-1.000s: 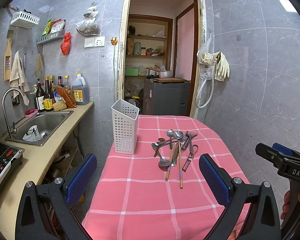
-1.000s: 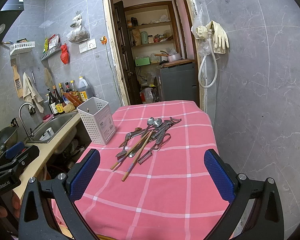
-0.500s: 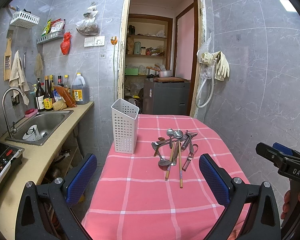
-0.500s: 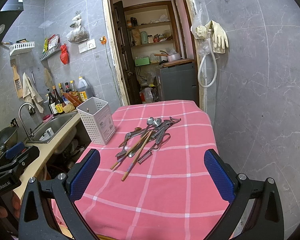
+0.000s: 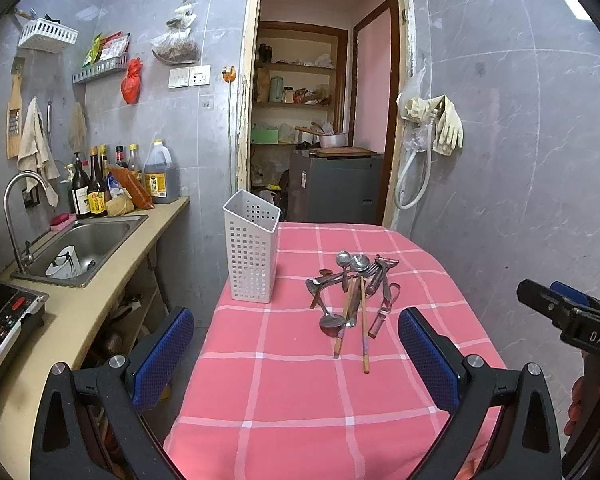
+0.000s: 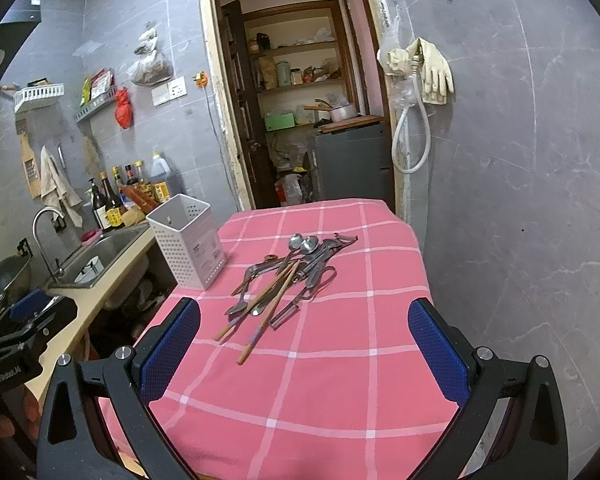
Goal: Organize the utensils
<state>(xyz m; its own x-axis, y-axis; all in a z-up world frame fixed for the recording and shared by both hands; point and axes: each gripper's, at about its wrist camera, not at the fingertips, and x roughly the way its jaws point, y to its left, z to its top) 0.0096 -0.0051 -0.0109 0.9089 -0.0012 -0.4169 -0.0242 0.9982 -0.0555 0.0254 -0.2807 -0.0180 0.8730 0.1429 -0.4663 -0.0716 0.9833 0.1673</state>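
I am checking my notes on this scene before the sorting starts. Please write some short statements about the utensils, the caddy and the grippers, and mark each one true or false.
1. The utensils lie in a pile on the pink cloth. True.
2. The white caddy lies on its side. False: it stands upright, left of the pile.
3. The left hand-held gripper holds a spoon. False: it is open and holds nothing.
4. The right hand-held gripper is open. True.
5. Two chopsticks are in the pile. True.
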